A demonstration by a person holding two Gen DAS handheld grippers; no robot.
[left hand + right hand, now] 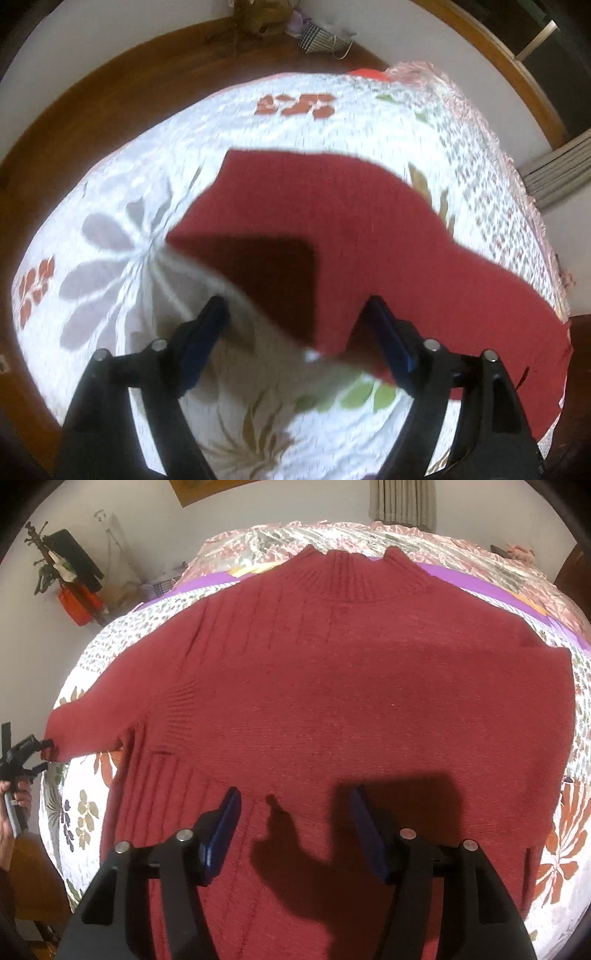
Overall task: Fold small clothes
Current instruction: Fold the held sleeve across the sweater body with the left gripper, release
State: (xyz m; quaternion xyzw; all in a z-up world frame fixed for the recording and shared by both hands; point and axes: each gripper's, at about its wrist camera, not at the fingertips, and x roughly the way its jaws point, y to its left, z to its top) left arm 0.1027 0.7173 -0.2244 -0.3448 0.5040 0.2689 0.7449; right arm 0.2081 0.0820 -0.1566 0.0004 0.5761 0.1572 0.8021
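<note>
A dark red knit sweater [332,686] lies flat on the floral bed cover [561,856], its ribbed collar [362,576] at the far side. One sleeve [85,716] stretches out to the left. My right gripper [295,812] hovers open over the lower body of the sweater, nothing between its fingers. In the left wrist view, which is blurred, that sleeve [332,221] runs in from the right and its cuff end lies between the wide-apart fingers of my left gripper [297,319]. In the right wrist view the left gripper [26,753] sits at the cuff, held by a hand [18,801].
The bed edge drops to a wooden floor [92,110] with a striped basket [317,37] by the wall. A stand with dark items and an orange bag [77,602] is at the far left. A purple sheet [480,583] shows beyond the sweater, and a curtain [402,502] hangs behind.
</note>
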